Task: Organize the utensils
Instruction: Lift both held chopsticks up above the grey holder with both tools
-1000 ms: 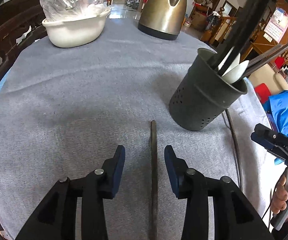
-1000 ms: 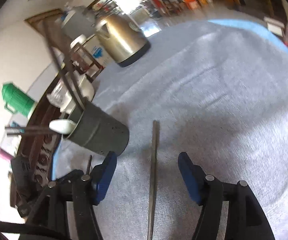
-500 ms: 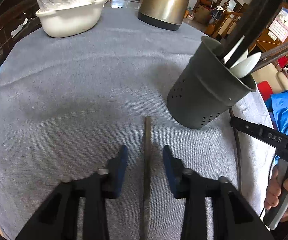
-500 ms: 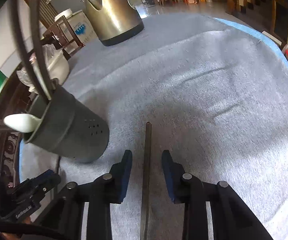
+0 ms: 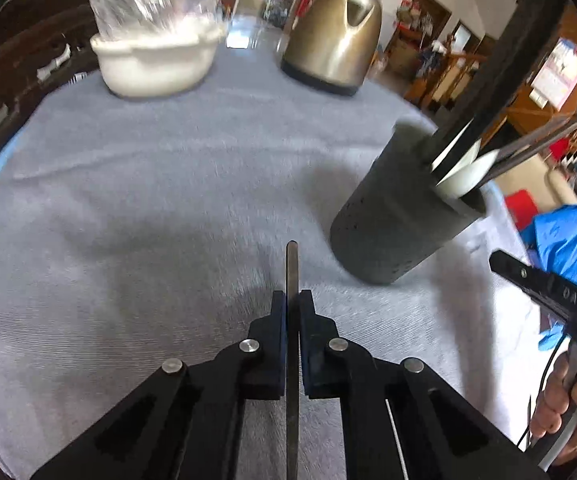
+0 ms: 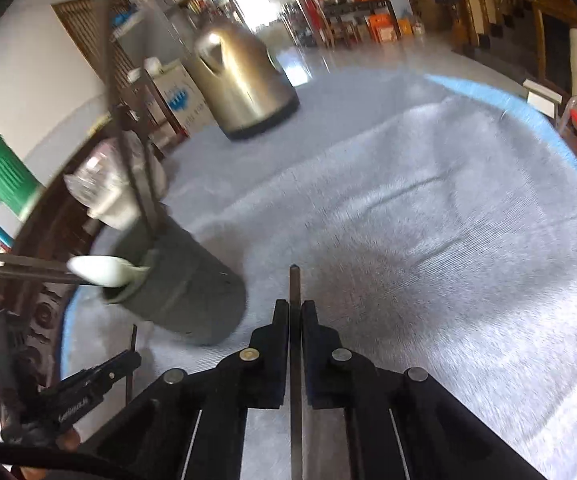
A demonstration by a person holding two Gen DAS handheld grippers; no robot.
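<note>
your left tongs (image 5: 292, 300) are clamped tight on a dark chopstick (image 5: 292, 264), its tip poking just past the pads above the grey cloth on the counter (image 5: 128, 200). your right tongs (image 6: 295, 310) are pinched shut the same way on a second chopstick (image 6: 294, 284). the dark utensil holder (image 5: 404, 220) stands just to the right of your left tongs and a little farther off, already carrying white spoons (image 5: 468, 168) and more chopsticks. at the far edge sit a gold kettle (image 5: 332, 40) and, to its left, a white bowl (image 5: 156, 60).
</note>
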